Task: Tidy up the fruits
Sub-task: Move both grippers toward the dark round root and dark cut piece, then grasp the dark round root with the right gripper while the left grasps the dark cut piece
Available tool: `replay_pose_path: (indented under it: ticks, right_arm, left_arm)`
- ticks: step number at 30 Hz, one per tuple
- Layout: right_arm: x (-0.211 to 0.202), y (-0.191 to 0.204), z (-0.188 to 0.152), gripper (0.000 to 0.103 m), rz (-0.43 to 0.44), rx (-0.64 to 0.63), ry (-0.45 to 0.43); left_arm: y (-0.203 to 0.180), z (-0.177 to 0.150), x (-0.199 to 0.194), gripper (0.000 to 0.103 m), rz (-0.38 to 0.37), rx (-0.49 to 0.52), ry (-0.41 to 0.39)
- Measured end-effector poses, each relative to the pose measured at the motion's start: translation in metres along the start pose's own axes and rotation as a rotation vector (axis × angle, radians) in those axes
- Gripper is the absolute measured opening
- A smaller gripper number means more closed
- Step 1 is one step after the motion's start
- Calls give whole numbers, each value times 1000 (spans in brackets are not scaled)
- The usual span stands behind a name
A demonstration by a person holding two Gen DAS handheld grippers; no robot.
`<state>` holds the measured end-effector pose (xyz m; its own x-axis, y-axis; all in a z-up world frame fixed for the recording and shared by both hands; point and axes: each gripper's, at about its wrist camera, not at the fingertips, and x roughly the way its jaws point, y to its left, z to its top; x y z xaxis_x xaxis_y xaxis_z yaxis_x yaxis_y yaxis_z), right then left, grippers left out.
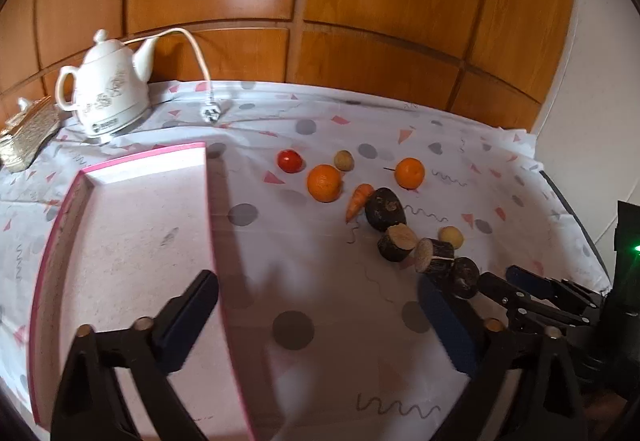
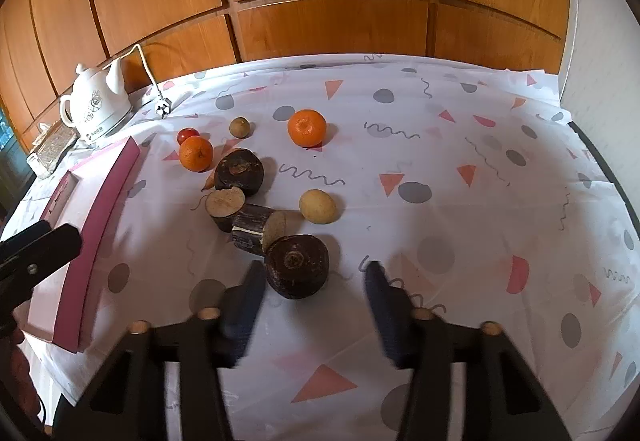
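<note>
Wood-panelled cabinets back a table under a white cloth printed with dots, triangles and squiggles. Nearest, the right gripper [image 2: 316,297] hangs wide open and empty, its jaws framing the closest dark chunk [image 2: 297,266], a stubby brown piece resting on the cloth with a cut face turned up toward the camera. The left gripper [image 1: 320,305] is likewise spread and holds nothing; it hovers over the right wall of the pink tray [image 1: 60,225], which has nothing in it.

Beyond lie a short log-like piece [image 2: 258,228] with its long axis across the view, pale cut end to the right, then two more dark chunks, a pale round fruit [image 2: 318,206], two oranges [image 2: 307,127], a tomato [image 2: 187,134] and a carrot [image 1: 359,200] whose tip points toward the camera.

Likely the first pick is under way: lower, close on the near chunk, carry it left to the tray.
</note>
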<state>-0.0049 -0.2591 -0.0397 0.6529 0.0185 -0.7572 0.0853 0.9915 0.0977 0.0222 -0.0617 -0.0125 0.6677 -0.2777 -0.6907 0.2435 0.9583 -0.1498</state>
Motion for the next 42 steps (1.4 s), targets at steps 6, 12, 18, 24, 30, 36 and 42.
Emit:
replay_pose_path:
  ticks: [6,12,18,24,30,36,42]
  right_arm:
    - [10,1,2,40,51,-17,26]
    - [26,4,5,40,69,-36,74]
    - [32,6,4,42,52,-70,73]
    - [31,7,1,42,10,-105,53]
    - [27,-8,-2,41,-96,-95,25]
    - [27,-18,-6,42,-124,-106,-15]
    - [27,-21,-9,42,-112,-102,-28]
  left_arm:
    - [-9,-1,17,75,-43,20,49]
    - [-15,-3,24,70,-78,36,80]
    - [-20,-4,34,65,-97,40,100]
    - [-26,-3,43,59,-120,43,123]
    - [-42,-2,52,47,-157,67,139]
    - [-62,0,60,43,-191,104,151]
    - [-78,1,69,43,-209,134,152]
